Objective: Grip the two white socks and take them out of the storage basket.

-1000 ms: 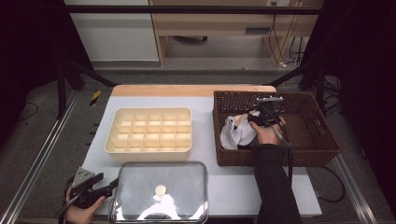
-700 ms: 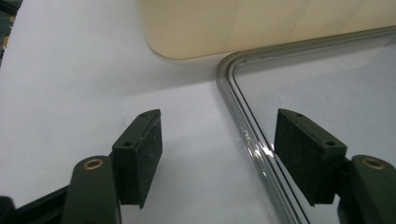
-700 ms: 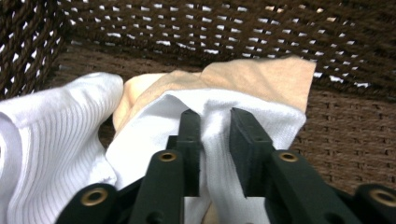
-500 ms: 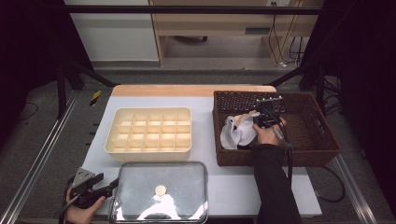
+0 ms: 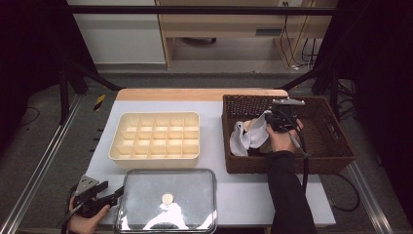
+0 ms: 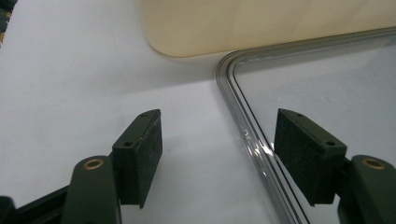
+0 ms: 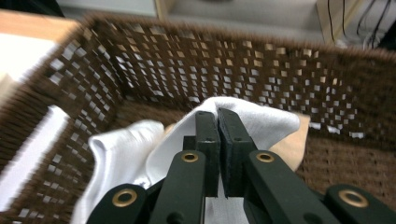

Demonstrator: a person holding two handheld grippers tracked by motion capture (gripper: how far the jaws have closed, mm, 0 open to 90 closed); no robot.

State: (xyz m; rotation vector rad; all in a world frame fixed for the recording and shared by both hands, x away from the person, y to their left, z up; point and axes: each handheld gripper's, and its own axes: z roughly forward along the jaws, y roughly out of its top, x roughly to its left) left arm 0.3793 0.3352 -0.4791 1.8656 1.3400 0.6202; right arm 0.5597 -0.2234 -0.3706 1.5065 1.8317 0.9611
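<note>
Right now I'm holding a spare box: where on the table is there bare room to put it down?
Bare white table lies right of the clear lid, in front of the wicker basket. A narrower strip runs left of the divided tray. The gaps between tray, lid and basket are tight.

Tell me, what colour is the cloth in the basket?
White. The cloth shows best in the right gripper view, against the dark brown basket.

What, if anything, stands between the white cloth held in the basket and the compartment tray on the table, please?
The basket's near-left wall rises between the white cloth, pinched in the right gripper, and the compartment tray. The cloth would probably have to be lifted over that wall; past it, nothing visible blocks the way.
</note>
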